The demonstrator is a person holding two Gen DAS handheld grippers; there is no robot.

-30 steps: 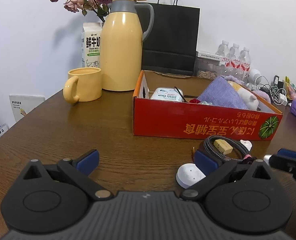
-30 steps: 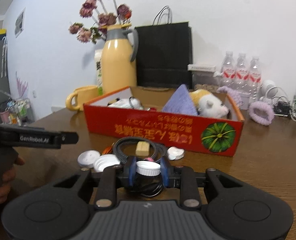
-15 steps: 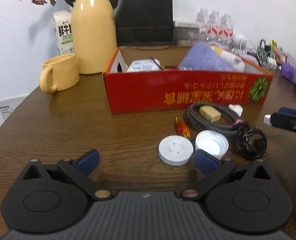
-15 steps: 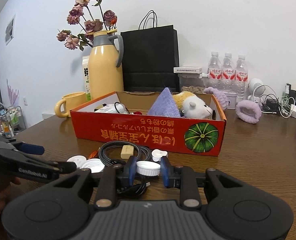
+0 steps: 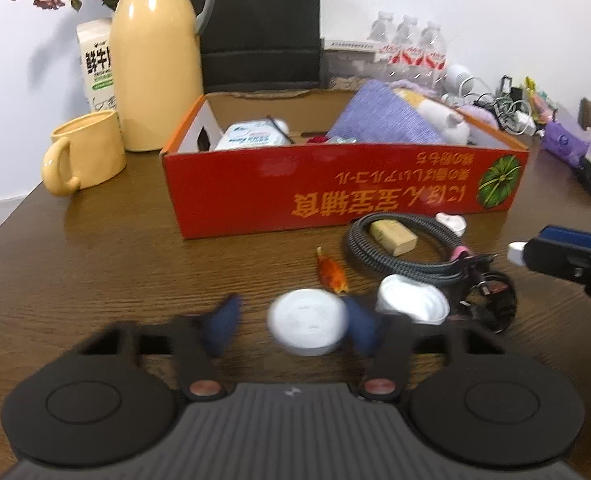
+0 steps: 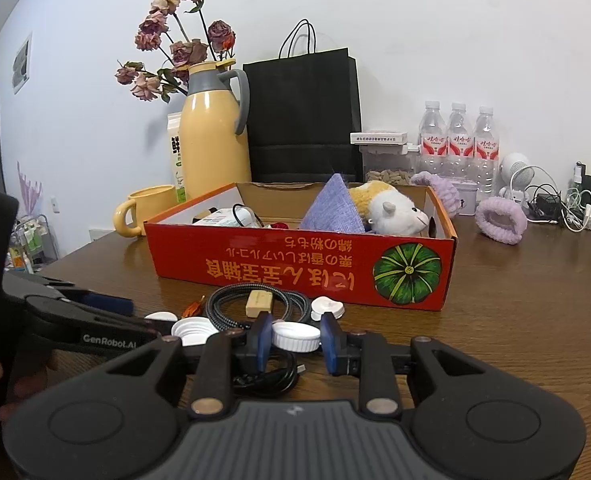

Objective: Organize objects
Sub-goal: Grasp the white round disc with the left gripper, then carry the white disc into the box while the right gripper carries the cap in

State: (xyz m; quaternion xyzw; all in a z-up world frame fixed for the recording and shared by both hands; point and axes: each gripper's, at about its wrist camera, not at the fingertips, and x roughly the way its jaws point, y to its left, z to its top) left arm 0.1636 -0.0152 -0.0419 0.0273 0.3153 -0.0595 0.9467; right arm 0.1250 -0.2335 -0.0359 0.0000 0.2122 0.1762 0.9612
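My right gripper (image 6: 296, 340) is shut on a white ribbed cap (image 6: 295, 336), held just above the table in front of the red cardboard box (image 6: 295, 266). My left gripper (image 5: 291, 326) is blurred and half closed around a white round disc (image 5: 306, 322) on the table; its right finger touches the disc and a gap shows on the left. A second white lid (image 5: 413, 304), a small orange object (image 5: 331, 272), a coiled braided cable (image 5: 407, 248) with a tan block (image 5: 393, 236) inside it, and a small white piece (image 5: 451, 222) lie nearby.
The box (image 5: 335, 196) holds a purple cloth (image 5: 383, 120), a plush toy (image 6: 391, 210) and a wipes pack (image 5: 255, 138). Behind stand a yellow mug (image 5: 83, 152), a yellow thermos (image 5: 155, 60), a milk carton, a black bag (image 6: 303, 116), water bottles (image 6: 459, 140) and chargers.
My left gripper has moved forward over the white disc and its fingers have closed in around it. My right gripper has lifted a little with the ribbed cap in it.
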